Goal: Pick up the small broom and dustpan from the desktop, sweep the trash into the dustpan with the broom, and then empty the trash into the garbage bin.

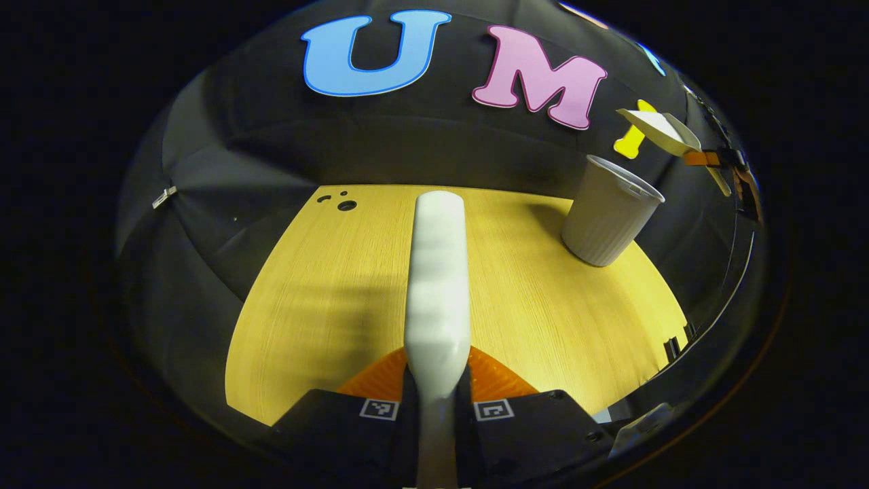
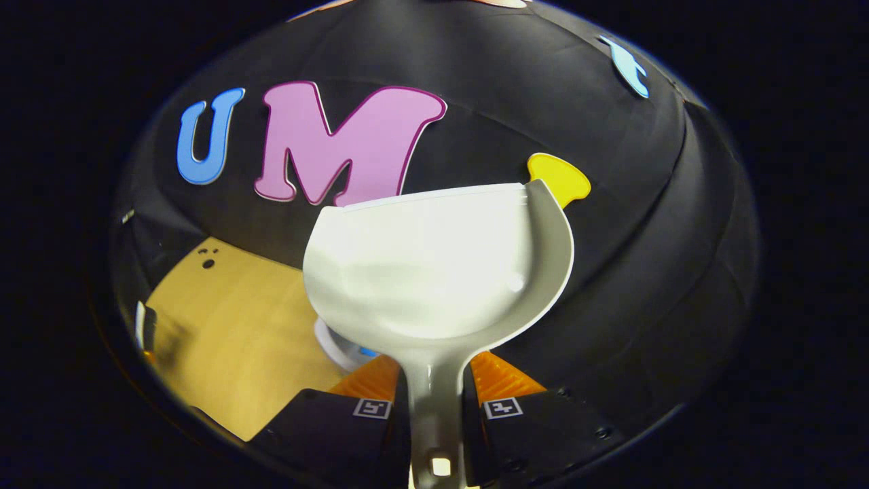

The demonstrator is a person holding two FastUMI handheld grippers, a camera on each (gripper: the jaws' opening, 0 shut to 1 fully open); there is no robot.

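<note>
Left gripper (image 1: 436,401): fingers closed on one white broom (image 1: 438,285) handle, lower centre of frame.
Right gripper (image 2: 438,407): fingers closed on one dustpan (image 2: 434,272) handle; pan raised, centre of frame, and it looked empty.
Other gripper: at upper right of left gripper view, with the dustpan above the bin.
Garbage bin (image 1: 607,210): one, upright on wooden desktop (image 1: 326,299), upper right; inside not visible.

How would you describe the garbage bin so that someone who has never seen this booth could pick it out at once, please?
Start at the yellow wooden desktop in the left gripper view and follow it to its far right corner. There stands the garbage bin, an open, pale grey ribbed tub that widens toward its rim. It is the only container standing on the desktop.
</note>
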